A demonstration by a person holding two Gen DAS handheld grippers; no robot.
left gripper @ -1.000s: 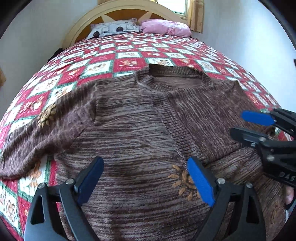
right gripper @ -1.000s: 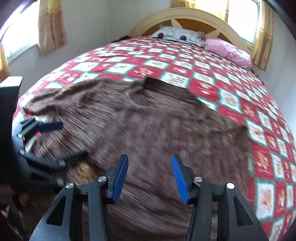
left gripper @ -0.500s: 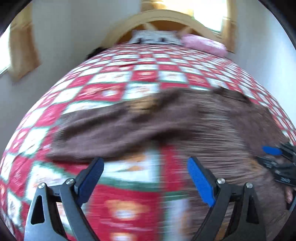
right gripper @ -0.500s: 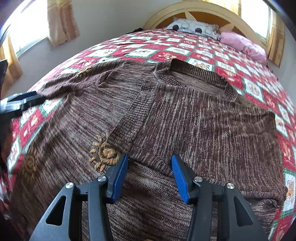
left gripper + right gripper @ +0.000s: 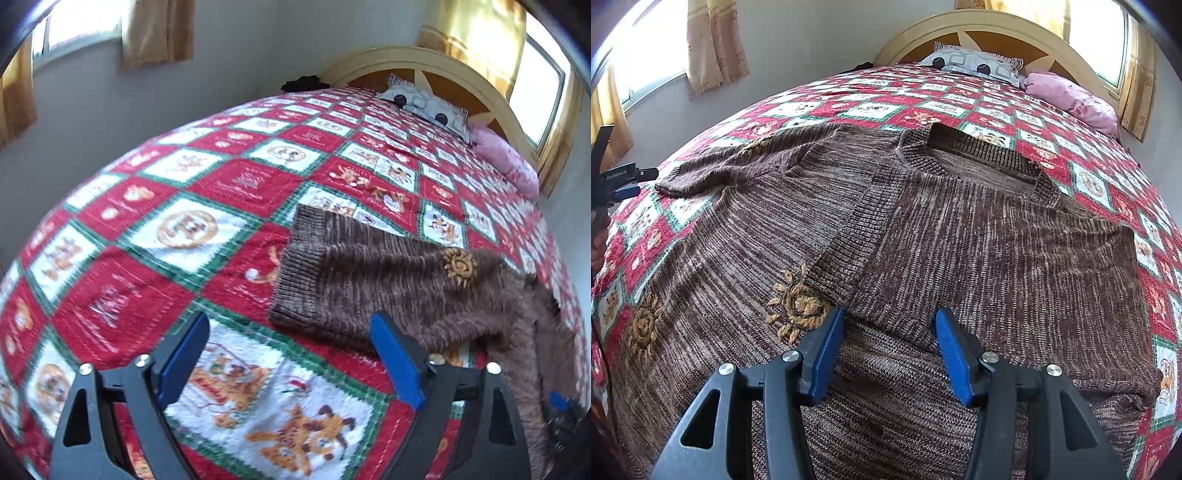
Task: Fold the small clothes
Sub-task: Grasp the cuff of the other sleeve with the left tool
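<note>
The bed (image 5: 1052, 110) under its red patchwork quilt (image 5: 229, 192) carries everything. We see the brown knit sweater (image 5: 979, 251) spread flat across the near half, neck toward the headboard. Its right sleeve is already folded in over the chest; its left sleeve (image 5: 369, 273) lies out to the left on the quilt. We judge the knit soft, floppy and fairly light, a bit stretchy, so it will sag and drag on the quilt if lifted by one point. The ribbed cuff (image 5: 299, 266) looks the firmest bit, so we would pinch there and carry the sleeve across. The left claw (image 5: 291, 365) hangs over bare quilt just near of that cuff, jaws wide with nothing between them, having just closed slightly. The right claw (image 5: 886, 350) hovers low over the sweater's near middle beside an embroidered sun (image 5: 798, 306), jaws about half apart and empty; we cannot tell if the tips touch cloth.
</note>
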